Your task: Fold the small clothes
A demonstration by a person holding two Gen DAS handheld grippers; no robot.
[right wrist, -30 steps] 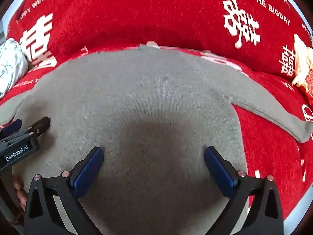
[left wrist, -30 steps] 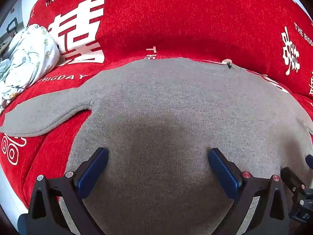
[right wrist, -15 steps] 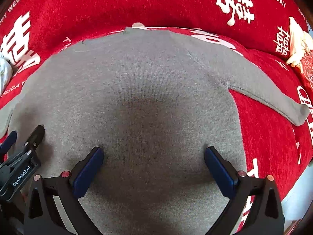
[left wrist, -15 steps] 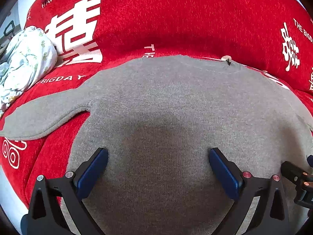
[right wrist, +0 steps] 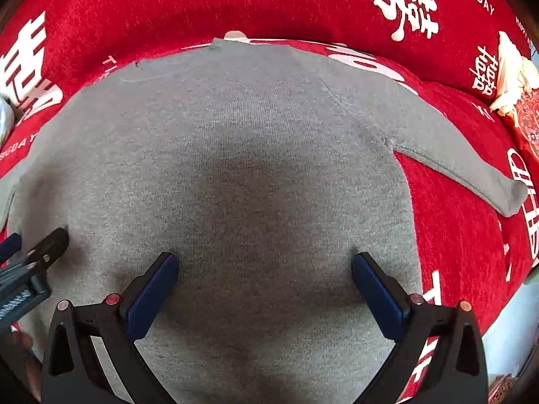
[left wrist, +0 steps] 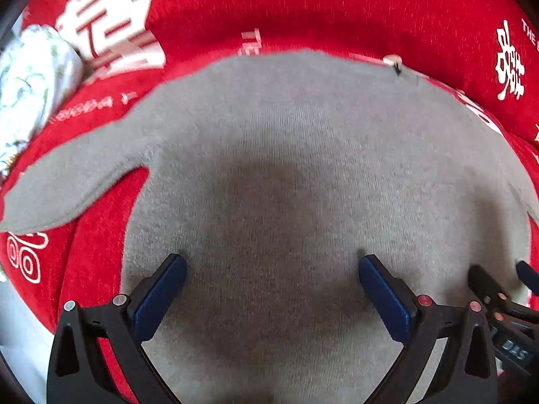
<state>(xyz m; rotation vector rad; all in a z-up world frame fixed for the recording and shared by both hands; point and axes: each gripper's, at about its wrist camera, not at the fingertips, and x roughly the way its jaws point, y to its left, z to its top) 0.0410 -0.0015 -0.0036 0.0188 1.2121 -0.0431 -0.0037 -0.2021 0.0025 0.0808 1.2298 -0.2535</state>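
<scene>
flat grey knit sweater point(left wrist: 303, 168) filled mid-frame; left gripper point(left wrist: 271, 286) and right gripper point(right wrist: 264, 282) hovered released, fold unstarted; next, likely grasp a sleeve.

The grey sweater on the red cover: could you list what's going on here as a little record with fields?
garment: grey knit sweater, spread flat, both sleeves out sideways
surface: red wedding-print cover
left gripper: open, over the sweater's body
right gripper: open, over the sweater's body
folds made: none visible
nearby: floral white cloth bundle, left of the sweater
</scene>
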